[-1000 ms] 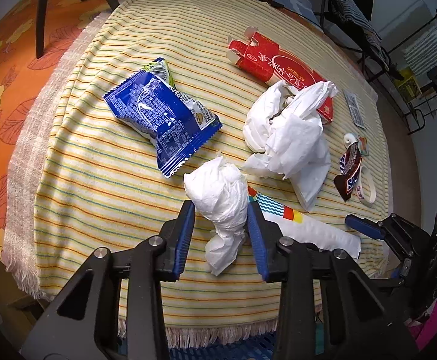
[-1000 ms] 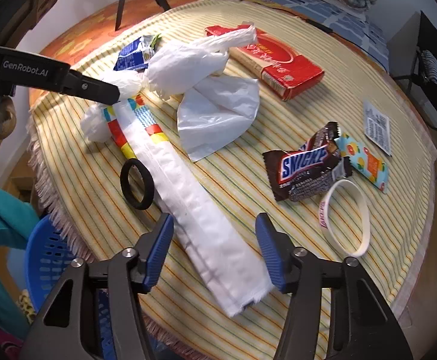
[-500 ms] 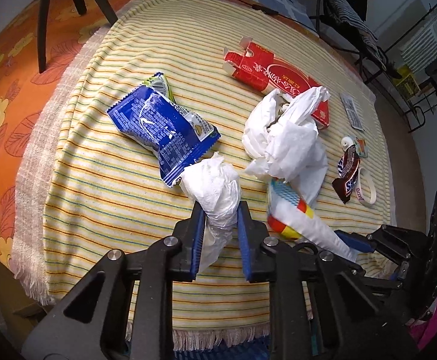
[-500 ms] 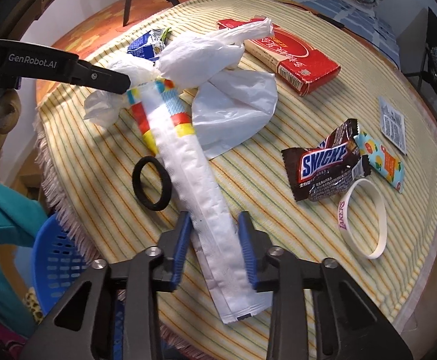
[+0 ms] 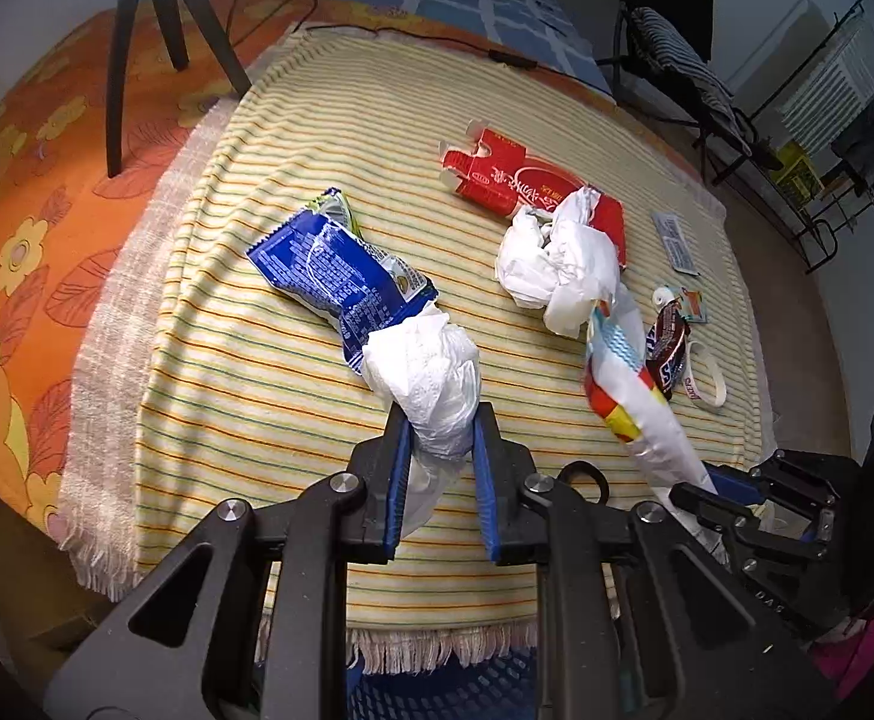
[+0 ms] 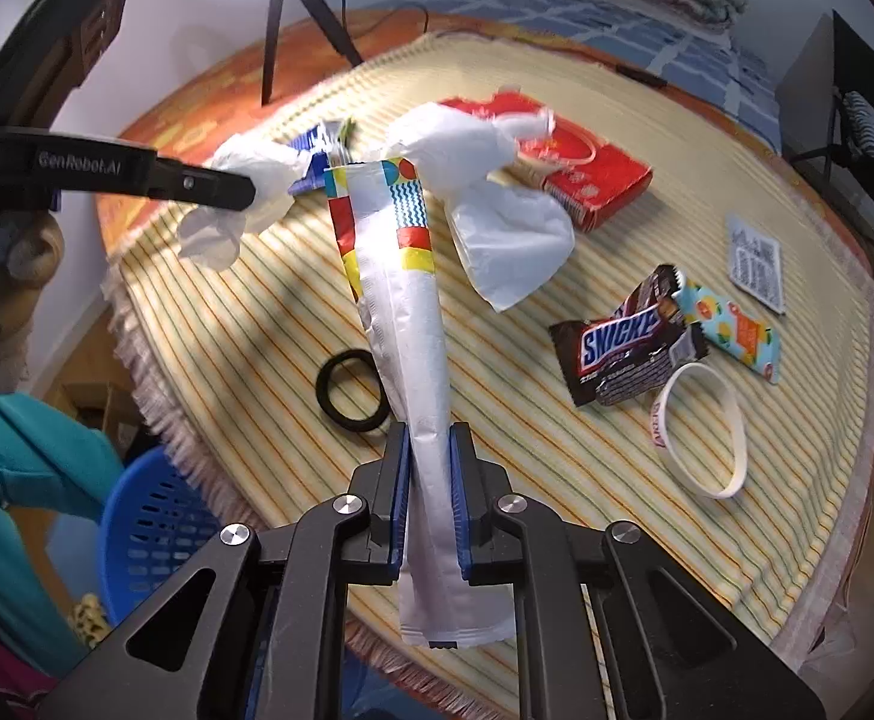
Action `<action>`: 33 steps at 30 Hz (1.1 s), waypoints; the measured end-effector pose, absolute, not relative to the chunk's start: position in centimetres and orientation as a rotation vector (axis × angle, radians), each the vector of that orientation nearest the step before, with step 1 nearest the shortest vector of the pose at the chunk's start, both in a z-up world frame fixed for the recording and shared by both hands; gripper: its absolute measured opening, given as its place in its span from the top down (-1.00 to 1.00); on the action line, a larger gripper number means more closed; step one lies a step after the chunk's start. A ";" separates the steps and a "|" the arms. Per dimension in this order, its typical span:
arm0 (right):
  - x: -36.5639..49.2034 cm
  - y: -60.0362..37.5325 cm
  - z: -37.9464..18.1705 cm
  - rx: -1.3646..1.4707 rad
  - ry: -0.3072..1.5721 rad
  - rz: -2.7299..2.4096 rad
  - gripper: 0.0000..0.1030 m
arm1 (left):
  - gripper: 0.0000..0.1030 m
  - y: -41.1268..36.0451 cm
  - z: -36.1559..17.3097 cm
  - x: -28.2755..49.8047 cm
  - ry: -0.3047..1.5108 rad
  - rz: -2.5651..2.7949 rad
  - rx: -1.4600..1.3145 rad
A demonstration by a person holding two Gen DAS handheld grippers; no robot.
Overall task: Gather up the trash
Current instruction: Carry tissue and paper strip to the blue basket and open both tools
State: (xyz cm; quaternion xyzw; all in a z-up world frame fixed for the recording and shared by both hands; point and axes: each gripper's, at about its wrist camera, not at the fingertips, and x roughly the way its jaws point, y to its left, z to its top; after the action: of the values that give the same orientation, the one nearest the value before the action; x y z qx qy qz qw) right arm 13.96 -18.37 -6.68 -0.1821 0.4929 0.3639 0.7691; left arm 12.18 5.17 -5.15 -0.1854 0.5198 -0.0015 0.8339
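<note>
Your left claw (image 5: 440,441) has just clenched on the crumpled tissue (image 5: 431,369), lifted at the worktop's (image 5: 245,360) six o'clock edge; your right claw (image 6: 428,459) has just closed on the long white wrapper (image 6: 404,324). Next, I judge, carry both to the blue basket (image 6: 155,516) at eight o'clock and release. Readable: "GenRobot.AI", "SNICKE".

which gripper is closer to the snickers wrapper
Right. The right gripper holds the long white packet just left of the snickers wrapper; the left gripper grips a tissue wad far across the table.
</note>
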 end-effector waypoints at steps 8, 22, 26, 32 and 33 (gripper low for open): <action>13.0 -19.0 -4.5 -0.332 1.034 0.791 0.80 | 0.64 6.1 -3.8 10.0 1.062 0.001 -0.389; 8.3 -20.0 -3.2 -0.270 1.022 0.758 0.80 | 0.64 4.5 -2.1 4.7 1.022 -0.066 -0.303; 6.1 -19.9 -3.5 -0.282 1.017 0.760 0.80 | 0.64 3.2 -2.5 2.5 1.031 -0.094 -0.274; 2.8 -20.1 -4.5 -0.271 1.045 0.776 0.80 | 0.64 1.0 -4.1 -1.2 1.061 -0.133 -0.217; 2.4 -20.2 -4.7 -0.271 1.050 0.774 0.80 | 0.64 0.7 -4.4 -1.7 1.066 -0.140 -0.215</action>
State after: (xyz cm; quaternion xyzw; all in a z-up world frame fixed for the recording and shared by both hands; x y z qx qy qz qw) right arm 2.37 -20.17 -4.68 -0.1257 0.4870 0.3591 0.7862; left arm -1.75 0.69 -4.38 -0.1020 0.5066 -0.0664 0.8536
